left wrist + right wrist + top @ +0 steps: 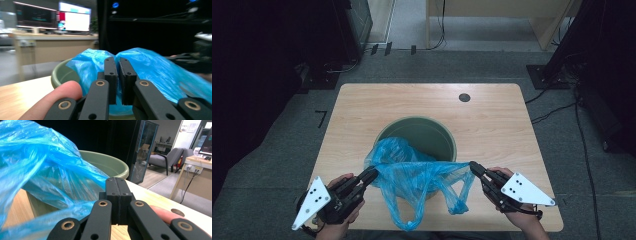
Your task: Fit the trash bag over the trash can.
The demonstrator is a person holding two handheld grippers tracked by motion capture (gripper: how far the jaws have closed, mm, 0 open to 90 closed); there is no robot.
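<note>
A thin blue plastic bag (417, 175) is stretched over the near rim of a round green bin (427, 137) that stands in the middle of the wooden table (497, 130). My left gripper (373, 172) is shut on the bag's left edge, and my right gripper (473, 166) is shut on its right edge. The film hangs taut between them, with two loose handles drooping toward the table's front edge. In the left gripper view the jaws (117, 60) pinch the bag (152, 67) in front of the bin (60, 75). In the right gripper view the closed jaws (116, 179) hold the bag (37, 162) beside the bin (110, 165).
A round cable hole (464, 97) sits in the table's far right part. Dark cabinets (267, 60) stand to the left and right of the table, a wooden desk (502, 15) stands behind it, and cables (557, 107) lie on the floor at the right.
</note>
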